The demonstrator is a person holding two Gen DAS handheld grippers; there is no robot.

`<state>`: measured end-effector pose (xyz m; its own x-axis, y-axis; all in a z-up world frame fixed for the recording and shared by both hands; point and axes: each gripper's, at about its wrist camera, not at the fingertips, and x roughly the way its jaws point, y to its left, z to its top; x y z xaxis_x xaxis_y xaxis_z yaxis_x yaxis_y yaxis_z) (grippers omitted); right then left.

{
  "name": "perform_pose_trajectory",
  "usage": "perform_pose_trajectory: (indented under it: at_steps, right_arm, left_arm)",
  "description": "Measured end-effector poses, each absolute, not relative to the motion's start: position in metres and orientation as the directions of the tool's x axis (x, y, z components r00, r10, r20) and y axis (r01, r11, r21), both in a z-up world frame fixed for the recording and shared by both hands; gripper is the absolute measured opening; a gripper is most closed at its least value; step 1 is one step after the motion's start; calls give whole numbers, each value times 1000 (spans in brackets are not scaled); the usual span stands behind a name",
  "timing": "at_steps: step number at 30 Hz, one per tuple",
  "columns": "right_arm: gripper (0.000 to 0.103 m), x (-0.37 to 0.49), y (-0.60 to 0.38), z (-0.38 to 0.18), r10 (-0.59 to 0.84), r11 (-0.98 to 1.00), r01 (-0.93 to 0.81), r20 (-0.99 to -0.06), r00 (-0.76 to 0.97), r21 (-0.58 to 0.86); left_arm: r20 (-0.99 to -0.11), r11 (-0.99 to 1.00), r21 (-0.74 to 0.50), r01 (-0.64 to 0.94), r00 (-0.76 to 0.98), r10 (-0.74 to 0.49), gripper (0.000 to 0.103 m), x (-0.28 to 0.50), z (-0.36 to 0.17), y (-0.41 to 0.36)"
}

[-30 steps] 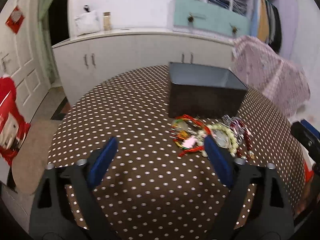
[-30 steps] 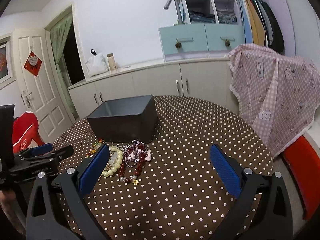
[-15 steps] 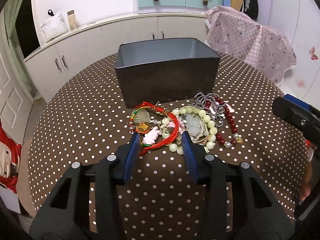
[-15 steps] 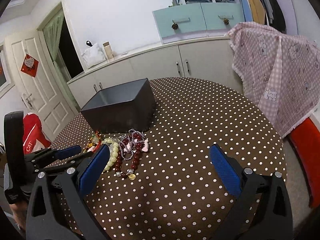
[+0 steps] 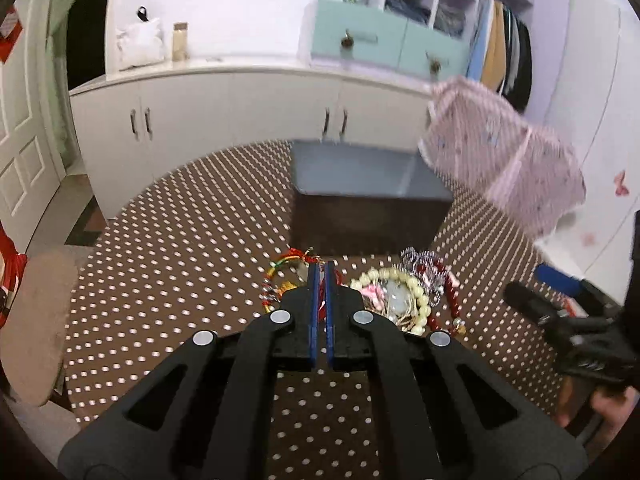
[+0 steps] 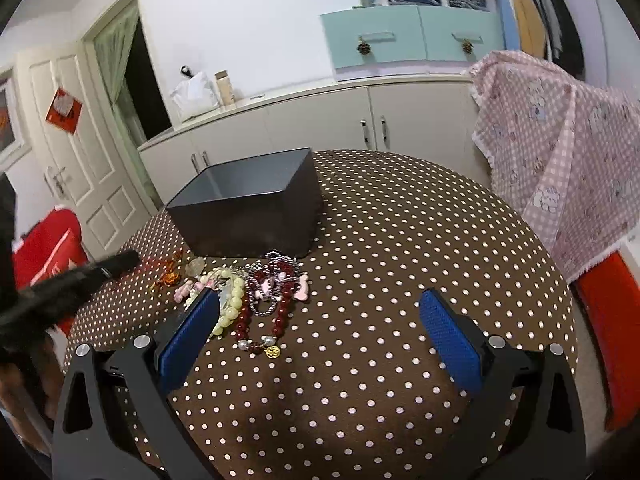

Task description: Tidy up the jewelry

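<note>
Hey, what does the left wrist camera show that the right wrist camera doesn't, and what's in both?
Only the left wrist view shows the left tool shut, with red cord between its blue pads, and a beige stool. Only the right wrist view shows the right tool open wide with nothing between its pads. Both show the dark box and the jewelry pile on the dotted tablecloth.

Left gripper (image 5: 319,270) pads hide part of the red cord bracelet (image 5: 294,258); right-view left gripper (image 6: 100,270) motion-blurred, cropped at frame edge
</note>
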<state>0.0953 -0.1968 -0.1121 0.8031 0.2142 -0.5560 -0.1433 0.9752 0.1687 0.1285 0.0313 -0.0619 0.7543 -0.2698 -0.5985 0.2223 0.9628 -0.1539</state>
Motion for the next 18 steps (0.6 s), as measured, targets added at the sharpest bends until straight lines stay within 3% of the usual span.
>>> perform_pose_trajectory:
  at_steps: [5, 9, 18]
  right_arm:
    - [96, 101, -188, -108, 232, 973, -182, -567, 791, 144]
    - [80, 116, -190, -113, 196, 980, -163, -619, 761, 110]
    - [78, 117, -180, -117, 231, 972, -208, -643, 730, 113]
  left_arm:
    - [-565, 964, -190, 186, 783, -262, 3, 115, -54, 50]
    - [-553, 962, -200, 188, 788, -269, 3, 108, -51, 64]
    - [-655, 957, -195, 215, 698, -291, 4, 124, -82, 53]
